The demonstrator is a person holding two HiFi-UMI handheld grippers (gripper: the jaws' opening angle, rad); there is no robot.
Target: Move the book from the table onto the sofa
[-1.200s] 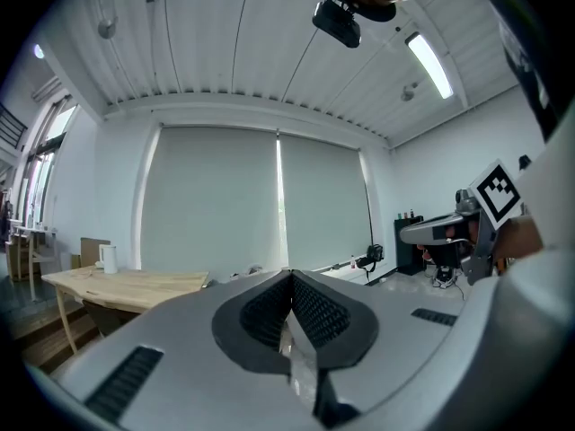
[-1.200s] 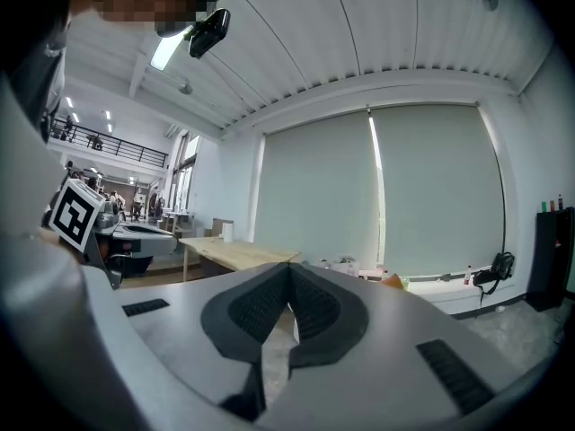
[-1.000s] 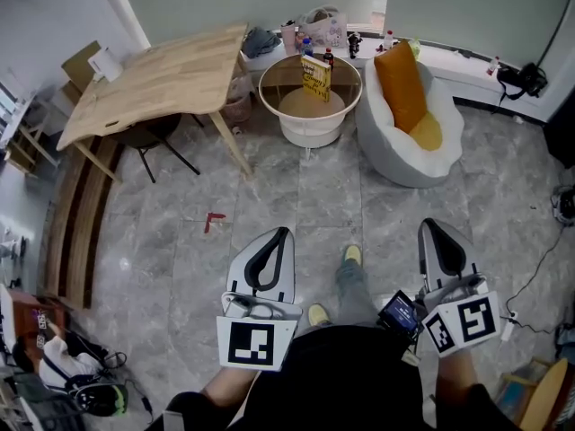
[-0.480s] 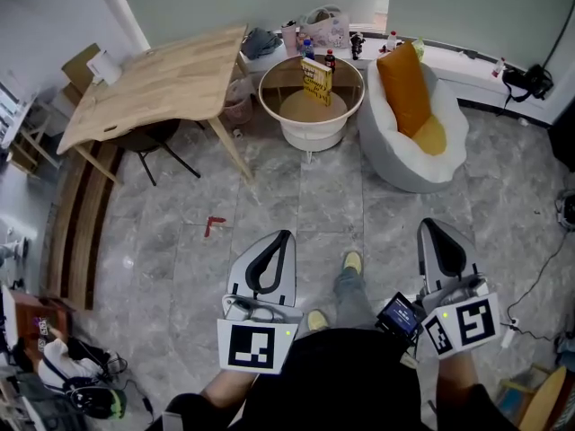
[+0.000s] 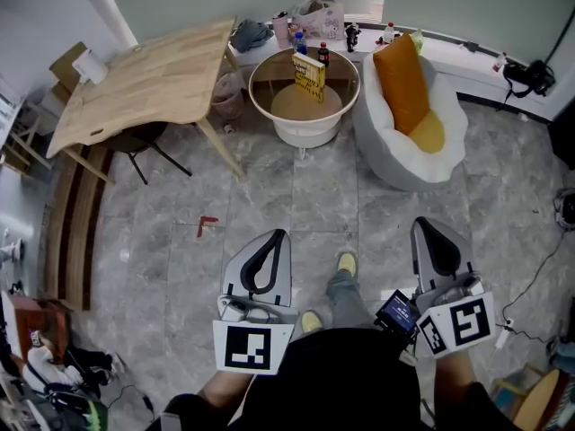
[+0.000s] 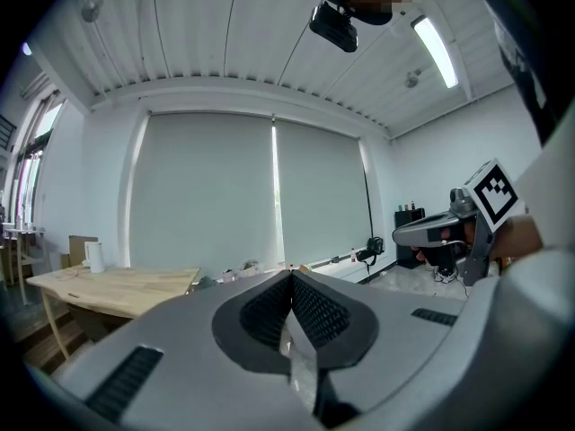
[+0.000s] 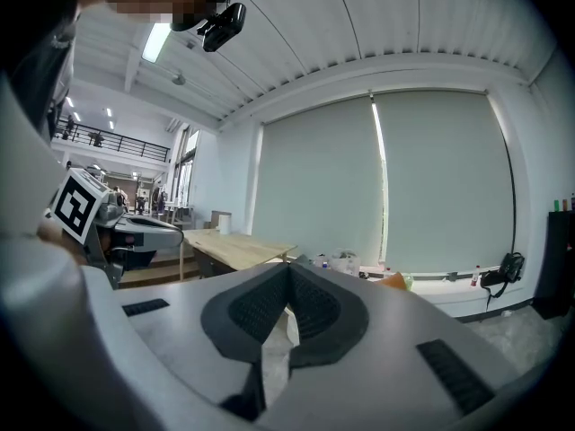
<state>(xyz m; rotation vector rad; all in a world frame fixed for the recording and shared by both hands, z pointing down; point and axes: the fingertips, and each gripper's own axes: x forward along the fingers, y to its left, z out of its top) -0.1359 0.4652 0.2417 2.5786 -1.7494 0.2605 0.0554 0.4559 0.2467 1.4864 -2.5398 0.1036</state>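
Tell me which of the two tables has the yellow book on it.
The round white table beside the white sofa: the yellow book stands upright on it. The wooden table carries no book.

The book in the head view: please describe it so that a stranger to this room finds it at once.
Between the long wooden table and the white sofa with the orange cushion stands a round white table. The book stands upright on it. It is yellow with dark print, unlike the small bottles behind it.
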